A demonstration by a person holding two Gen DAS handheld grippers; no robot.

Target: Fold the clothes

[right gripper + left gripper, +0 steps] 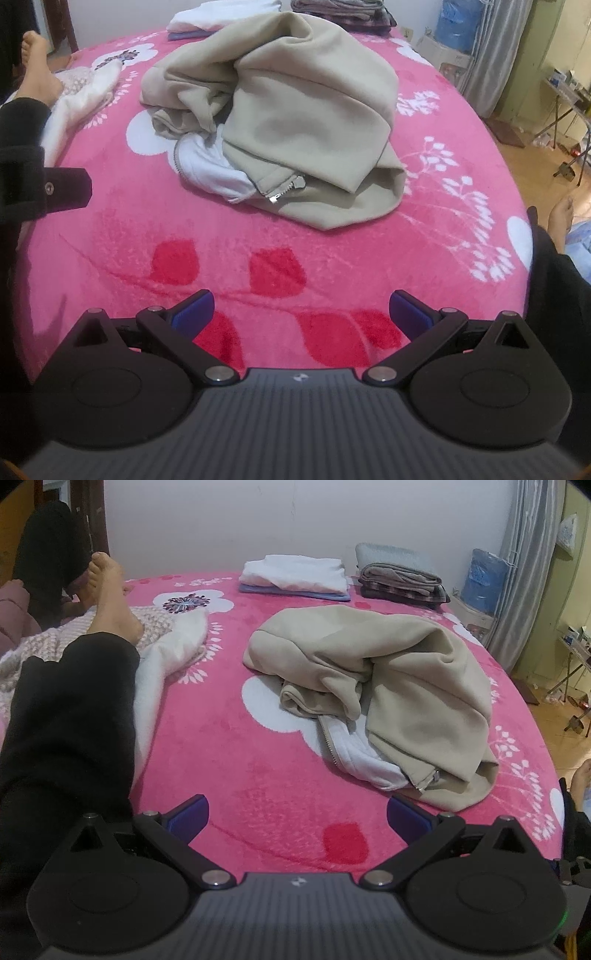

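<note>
The left gripper (297, 814) hangs over the near edge of the pink blanket (221, 746), fingers wide apart and holding nothing. The right gripper (301, 314) is likewise spread and empty, above the red leaf prints. The beige jacket (388, 686) lies crumpled at mid-bed, right of centre, its white lining (365, 753) and zipper (284, 188) turned toward the near side. Bare blanket separates both grippers from it. At left, a leg in black trousers (70, 709) with a bare foot (110, 594) rests on a knitted white cloth (166, 650). At the far edge sit a folded white stack (295, 574) and, to its right, a folded brown stack (402, 581). A grey curtain (524, 572) hangs at far right.
</note>
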